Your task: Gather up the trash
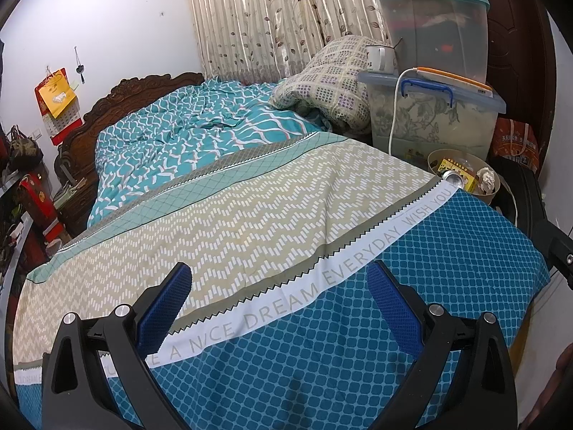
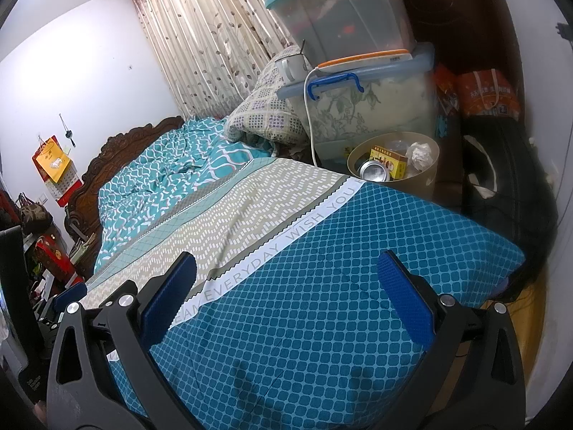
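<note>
Bedroom conditions were recorded: a made bed (image 1: 250,215) with a patterned coverlet filled both views. Both sets of jaws were found wide apart and holding nothing, the left gripper (image 1: 279,308) and the right gripper (image 2: 286,304) each poised above the blue foot end of the coverlet. No loose trash was detected on the bed surface. Beyond the far right edge of the bed, a beige bin (image 2: 429,175) was noted on the floor, containing a can (image 2: 374,171), a yellow carton (image 2: 388,163) and crumpled paper (image 2: 419,154). The collection was judged largely done. Any further pick would best be approached squarely, pads closed only once either side of the item. Stacked storage boxes (image 2: 358,100) stood behind the bin, just beside a folded quilt (image 1: 322,82). Floral curtains (image 1: 268,18) and a carved headboard (image 1: 118,107) were noted further off.
</note>
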`<control>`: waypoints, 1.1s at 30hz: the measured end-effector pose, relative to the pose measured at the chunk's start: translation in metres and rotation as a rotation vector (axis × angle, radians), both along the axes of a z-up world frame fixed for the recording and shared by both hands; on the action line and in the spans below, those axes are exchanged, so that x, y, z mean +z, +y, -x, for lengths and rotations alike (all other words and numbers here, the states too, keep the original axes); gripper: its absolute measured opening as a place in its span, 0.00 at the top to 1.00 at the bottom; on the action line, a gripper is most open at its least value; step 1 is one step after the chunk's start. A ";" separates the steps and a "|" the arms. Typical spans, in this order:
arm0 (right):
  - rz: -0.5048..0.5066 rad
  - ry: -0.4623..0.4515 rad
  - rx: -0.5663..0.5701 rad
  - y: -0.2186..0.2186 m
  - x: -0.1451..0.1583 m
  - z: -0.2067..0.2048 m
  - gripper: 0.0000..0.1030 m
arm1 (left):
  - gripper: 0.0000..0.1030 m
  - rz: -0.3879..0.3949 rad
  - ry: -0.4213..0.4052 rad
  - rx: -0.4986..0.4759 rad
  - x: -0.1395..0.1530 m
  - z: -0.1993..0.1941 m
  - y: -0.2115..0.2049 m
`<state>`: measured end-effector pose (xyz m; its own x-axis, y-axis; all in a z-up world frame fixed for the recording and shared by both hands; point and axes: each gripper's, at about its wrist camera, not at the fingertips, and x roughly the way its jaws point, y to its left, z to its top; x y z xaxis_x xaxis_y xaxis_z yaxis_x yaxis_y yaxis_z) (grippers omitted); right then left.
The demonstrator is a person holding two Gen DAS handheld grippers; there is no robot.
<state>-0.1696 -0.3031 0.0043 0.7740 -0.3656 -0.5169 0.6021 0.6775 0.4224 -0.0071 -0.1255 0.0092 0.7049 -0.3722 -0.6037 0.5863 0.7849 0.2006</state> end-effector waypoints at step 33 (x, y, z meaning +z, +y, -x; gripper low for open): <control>-0.002 0.008 0.011 0.006 -0.010 -0.002 0.03 | 0.08 0.004 0.018 0.005 -0.003 -0.003 0.003</control>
<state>-0.1671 -0.2975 -0.0053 0.7736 -0.3560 -0.5242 0.5982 0.6832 0.4188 -0.0040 -0.1220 0.0066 0.6960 -0.3708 -0.6149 0.5855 0.7888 0.1871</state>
